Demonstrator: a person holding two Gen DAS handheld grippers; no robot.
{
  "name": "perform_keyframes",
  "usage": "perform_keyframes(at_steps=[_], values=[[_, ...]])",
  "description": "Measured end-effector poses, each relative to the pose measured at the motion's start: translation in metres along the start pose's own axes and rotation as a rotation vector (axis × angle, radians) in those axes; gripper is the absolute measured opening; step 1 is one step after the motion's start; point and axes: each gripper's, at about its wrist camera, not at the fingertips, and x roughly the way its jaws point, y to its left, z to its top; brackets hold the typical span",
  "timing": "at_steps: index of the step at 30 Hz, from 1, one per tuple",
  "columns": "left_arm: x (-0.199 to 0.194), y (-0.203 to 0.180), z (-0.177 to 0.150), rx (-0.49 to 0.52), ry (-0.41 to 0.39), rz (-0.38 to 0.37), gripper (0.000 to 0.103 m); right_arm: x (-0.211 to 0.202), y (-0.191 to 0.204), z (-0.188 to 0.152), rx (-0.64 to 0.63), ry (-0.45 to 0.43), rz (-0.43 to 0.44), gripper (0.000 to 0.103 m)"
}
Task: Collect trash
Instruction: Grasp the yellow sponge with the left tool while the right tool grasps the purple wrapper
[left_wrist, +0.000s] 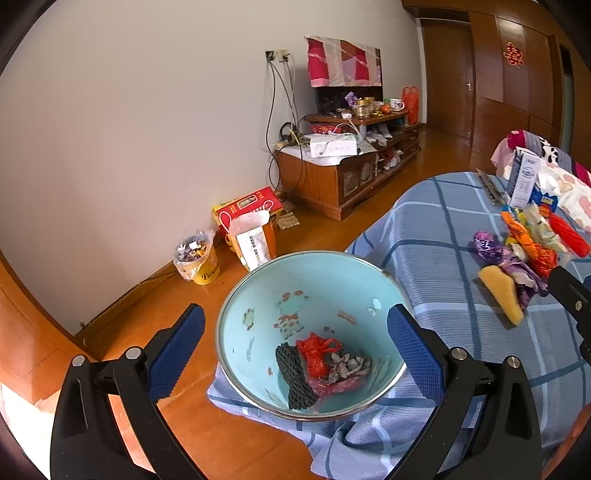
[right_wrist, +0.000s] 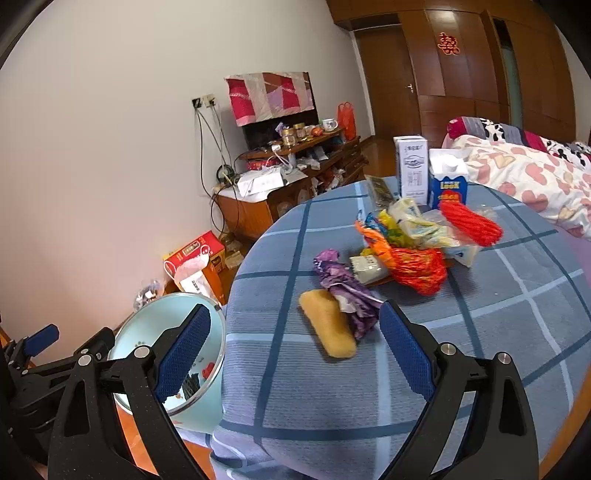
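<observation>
Nearest, left claw (left_wrist: 295, 349) gapes wide, empty, above the blue basin (left_wrist: 258, 295) holding red and black scraps. Right claw (right_wrist: 291, 341) likewise wide, empty, over the checked bench (right_wrist: 461, 350). Beyond its pads: yellow sponge (right_wrist: 327, 328), purple wrapper (right_wrist: 347, 291), orange wrappers (right_wrist: 413, 266), red bundle (right_wrist: 469, 221).

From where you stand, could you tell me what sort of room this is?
Most likely a lived-in bedroom: a bed with a heart-print quilt, a cluttered wooden TV cabinet against the wall, and wooden wardrobe doors behind.
</observation>
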Motion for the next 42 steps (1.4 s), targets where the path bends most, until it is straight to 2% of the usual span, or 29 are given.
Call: perform_keyframes(at_steps=[12,18,22,24,32,36,39,42], values=[[-0.008,-0.029,-0.002,0.046,0.008,-0.060,0.097,-0.016,-0.041,-0.002,0.049,-0.006,-0.064,0.089],[-0.008,-0.043,-0.005,0.066,0.012,-0.079,0.097,-0.019,-0.056,-0.004,0.065,-0.005,-0.088,0.080],[-0.009,-0.054,-0.008,0.086,0.009,-0.112,0.097,-0.016,-0.066,-0.005,0.078,0.005,-0.101,0.072],[-0.005,-0.061,-0.012,0.099,0.017,-0.131,0.097,-0.013,-0.070,-0.006,0.078,0.013,-0.107,0.071],[0.019,-0.080,-0.023,0.122,0.072,-0.183,0.095,0.015,-0.073,-0.001,0.029,0.060,-0.079,0.061],[0.028,-0.083,-0.022,0.118,0.081,-0.185,0.094,0.039,-0.071,0.008,0.003,0.095,-0.043,0.061],[0.034,-0.086,-0.018,0.123,0.083,-0.180,0.093,0.065,-0.073,0.013,0.020,0.154,-0.001,0.060],[0.039,-0.090,-0.015,0.118,0.089,-0.185,0.092,0.085,-0.072,0.013,0.006,0.202,0.028,0.055]])
